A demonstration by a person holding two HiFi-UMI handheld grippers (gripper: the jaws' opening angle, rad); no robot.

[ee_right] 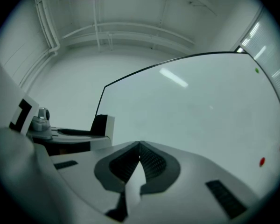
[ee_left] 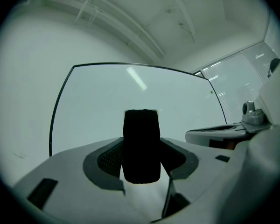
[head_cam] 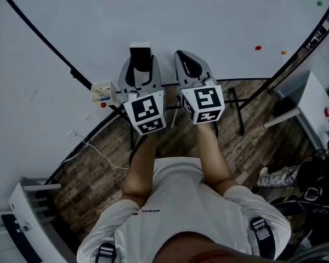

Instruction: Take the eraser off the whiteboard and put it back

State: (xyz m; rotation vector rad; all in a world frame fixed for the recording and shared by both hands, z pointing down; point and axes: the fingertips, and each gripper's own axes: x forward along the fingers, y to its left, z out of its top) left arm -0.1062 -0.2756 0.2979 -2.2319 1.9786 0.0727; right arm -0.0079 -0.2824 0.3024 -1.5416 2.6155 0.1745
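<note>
Head view, left side: a small white holder (head_cam: 102,91) sits at the lower left edge of the whiteboard (head_cam: 208,21), on its dark frame, with something blue and something red in it. Just right of the holder, the left tongs (head_cam: 141,64) point at the lower middle of the whiteboard, close above its bottom edge. Left gripper view: jaws stand well apart and are clamped on the eraser (ee_left: 141,146), which stands upright between them, one ribbed pad on each side. The eraser's black face is turned back toward the camera, and a thin white rim shows along its top. Right gripper view shows its white body on the side nearer the whiteboard. Contact between eraser and whiteboard: cannot tell from any view. The marker cube (head_cam: 146,112) rides at the rear of the left tongs, with the person's forearm behind it. Right tongs (head_cam: 187,64) are held just beside the left, level with them and also aimed at the whiteboard. Their jaws are closed tip to tip with nothing between them. Right part of the whiteboard: a red magnet (head_cam: 257,47), an orange magnet (head_cam: 284,52) just beside it, and a green magnet (head_cam: 319,3) up near the right edge, all well apart from the eraser.
</note>
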